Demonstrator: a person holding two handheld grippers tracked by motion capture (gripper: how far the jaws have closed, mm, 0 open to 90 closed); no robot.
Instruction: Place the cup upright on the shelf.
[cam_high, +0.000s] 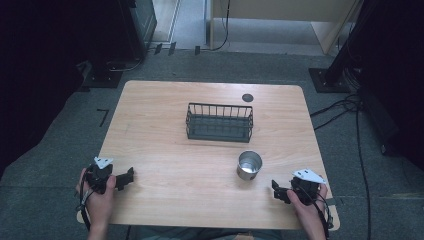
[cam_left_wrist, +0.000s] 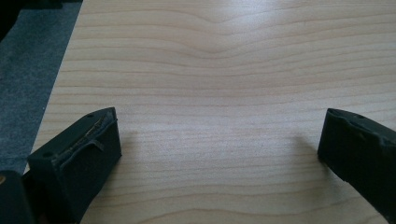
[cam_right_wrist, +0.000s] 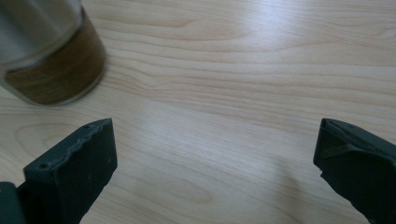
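While its jaws gape, the right hand-held gripper (cam_high: 278, 190) sits near the steel cup (cam_high: 249, 165).

No text, label, brand, number or sign can be read anywhere; the metal cup (cam_high: 249, 165) is plain steel with no print, and the wire basket (cam_high: 219, 122) carries no tag. The counter (cam_high: 165, 150) shows bare wood grain alone; the black corner mark on the floor (cam_high: 103, 116) is no letter.

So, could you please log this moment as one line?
left hand-held gripper: open, idle | right hand-held gripper: open, near metal cup | wire basket: empty
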